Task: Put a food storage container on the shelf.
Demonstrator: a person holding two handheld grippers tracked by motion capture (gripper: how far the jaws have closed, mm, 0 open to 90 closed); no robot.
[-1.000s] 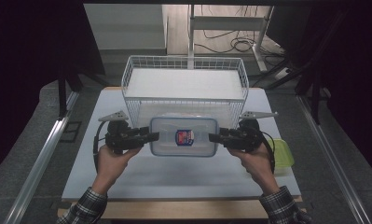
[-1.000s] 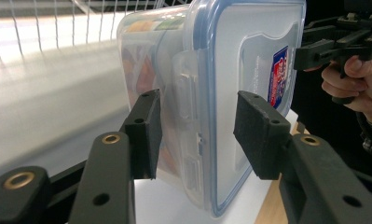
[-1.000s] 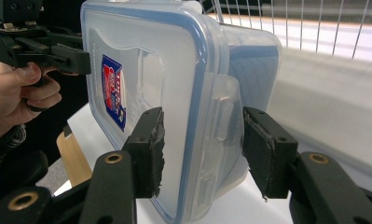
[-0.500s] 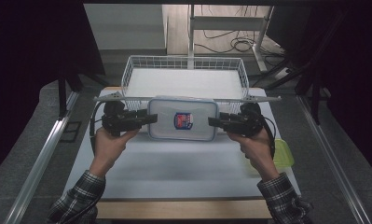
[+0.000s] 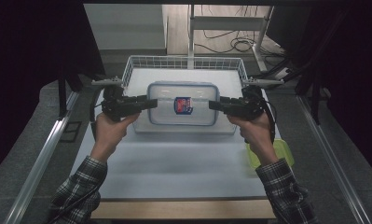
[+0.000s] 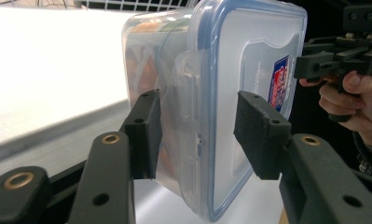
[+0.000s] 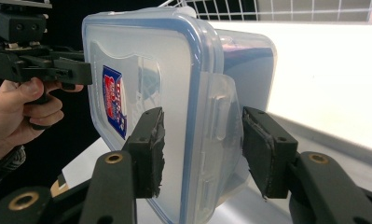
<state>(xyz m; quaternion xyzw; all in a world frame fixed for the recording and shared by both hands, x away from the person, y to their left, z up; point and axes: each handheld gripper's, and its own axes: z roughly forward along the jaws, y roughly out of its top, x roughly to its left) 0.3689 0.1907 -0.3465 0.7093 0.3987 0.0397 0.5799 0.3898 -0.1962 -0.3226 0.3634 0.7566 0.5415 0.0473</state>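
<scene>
— Seen from the high view, where is the box?
— The clear lidded box [image 5: 182,103] hangs off the white table [image 5: 174,163], in front of the wire basket [image 5: 183,62]. The left gripper [image 5: 148,102] grips its left end, the right gripper [image 5: 215,104] its right end. A green lid [image 5: 280,150] lies on the table by the right forearm.
— And the left gripper view?
— Its two pads straddle the box's end at the latch, jaws about half open, one pad under the base, one on the blue-rimmed lid [image 6: 253,70]. The other gripper [image 6: 333,58] holds the far end.
— The right gripper view?
— Same picture: jaws half apart, clamped across the box's [image 7: 174,84] end by its latch, with the left gripper [image 7: 58,67] at the far end.
</scene>
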